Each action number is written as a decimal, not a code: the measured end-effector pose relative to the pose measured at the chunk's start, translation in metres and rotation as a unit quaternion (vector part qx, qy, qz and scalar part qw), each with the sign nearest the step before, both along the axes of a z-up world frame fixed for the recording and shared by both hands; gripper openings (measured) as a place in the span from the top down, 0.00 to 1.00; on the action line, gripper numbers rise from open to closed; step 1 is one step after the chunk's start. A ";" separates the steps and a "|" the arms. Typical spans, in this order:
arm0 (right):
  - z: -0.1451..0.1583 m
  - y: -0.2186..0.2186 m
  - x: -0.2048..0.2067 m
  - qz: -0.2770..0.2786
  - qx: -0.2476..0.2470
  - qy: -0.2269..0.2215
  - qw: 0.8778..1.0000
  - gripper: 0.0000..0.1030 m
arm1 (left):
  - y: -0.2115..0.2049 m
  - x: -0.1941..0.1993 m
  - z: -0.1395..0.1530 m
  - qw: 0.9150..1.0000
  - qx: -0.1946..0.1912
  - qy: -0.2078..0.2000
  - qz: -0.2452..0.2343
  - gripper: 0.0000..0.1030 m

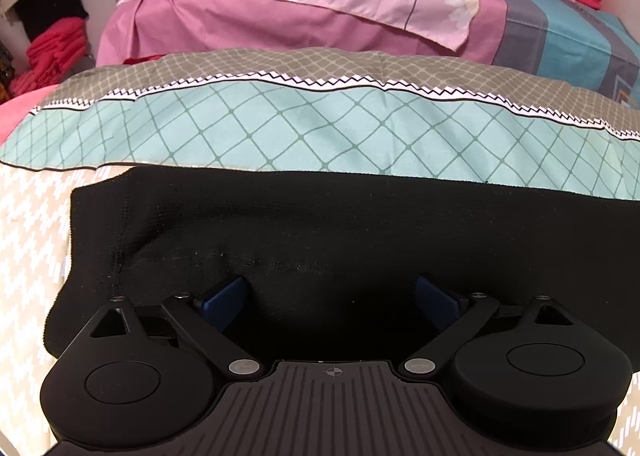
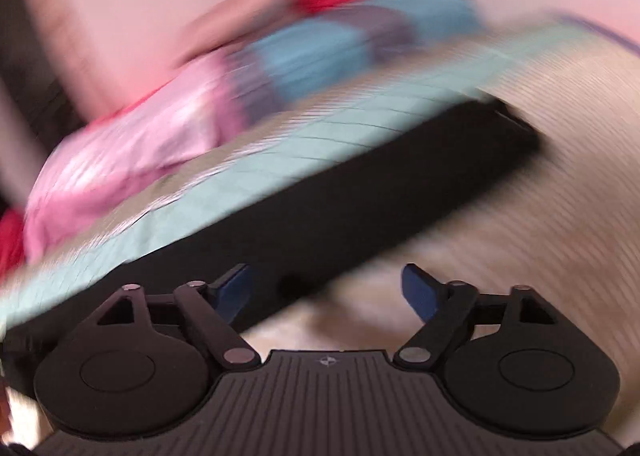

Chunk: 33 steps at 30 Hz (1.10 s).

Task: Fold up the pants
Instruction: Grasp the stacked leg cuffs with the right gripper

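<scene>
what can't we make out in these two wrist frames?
- Right wrist view: motion blur smears everything, so the edges and folds of the black pants are unreadable.
- Left wrist view: the pants run off the right edge, and the left tongs body covers their near part.
- Both tongs stand open; whether the right tongs touch the fabric cannot be told.
- Red clothes pile sits at the fisheye rim, too distorted to count.

Black claw (image 1: 330, 298), blue fingertips (image 1: 224, 298)
</scene>
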State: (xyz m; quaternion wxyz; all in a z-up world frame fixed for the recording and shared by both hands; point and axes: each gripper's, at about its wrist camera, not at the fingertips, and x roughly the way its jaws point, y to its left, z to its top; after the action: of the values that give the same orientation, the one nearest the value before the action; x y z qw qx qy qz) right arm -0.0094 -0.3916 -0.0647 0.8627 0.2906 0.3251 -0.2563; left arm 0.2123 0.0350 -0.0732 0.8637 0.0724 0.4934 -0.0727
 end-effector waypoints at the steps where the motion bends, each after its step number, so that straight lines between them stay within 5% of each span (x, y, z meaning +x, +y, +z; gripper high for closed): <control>1: -0.007 -0.008 -0.013 -0.023 0.026 -0.005 0.999 0.16 | 0.000 0.000 0.000 1.000 0.000 0.000 0.000 0.00; 11: -0.022 -0.053 0.020 -0.050 0.082 -0.103 0.990 0.09 | 0.000 0.000 0.000 1.000 0.002 0.001 -0.002 0.00; 15: -0.024 -0.063 0.017 -0.098 0.126 -0.122 0.980 0.27 | -0.001 0.000 0.000 1.000 0.002 -0.001 -0.001 0.00; 20: -0.024 -0.066 0.018 -0.040 0.095 -0.094 0.990 0.47 | -0.002 -0.001 -0.002 1.000 0.006 -0.004 -0.001 0.00; 24: -0.042 -0.087 0.004 -0.118 0.185 -0.159 0.963 0.53 | -0.002 0.000 -0.002 1.000 0.007 -0.003 0.000 0.00; 26: -0.034 -0.075 0.016 -0.075 0.131 -0.118 0.981 0.57 | -0.003 0.000 -0.002 1.000 0.009 -0.002 0.002 0.00; 27: -0.029 -0.073 0.025 -0.045 0.107 -0.084 0.990 0.85 | -0.003 0.001 -0.002 1.000 0.011 -0.001 0.003 0.00; 28: -0.024 -0.078 0.030 -0.034 0.112 -0.066 0.991 0.84 | -0.003 0.001 -0.002 1.000 0.012 0.000 0.005 0.00; 31: 0.003 -0.100 0.008 -0.064 0.130 -0.145 0.979 0.85 | -0.005 0.001 0.001 1.000 0.014 0.008 0.006 0.00; 33: 0.003 -0.106 0.006 -0.057 0.107 -0.128 0.984 0.85 | -0.008 -0.002 0.001 1.000 0.004 0.016 -0.003 0.00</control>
State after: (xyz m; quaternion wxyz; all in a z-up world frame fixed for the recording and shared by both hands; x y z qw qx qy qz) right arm -0.0034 -0.4972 -0.0615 0.8449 0.4298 0.2208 -0.2294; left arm 0.2101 0.0272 -0.0721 0.8552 0.0767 0.5070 -0.0747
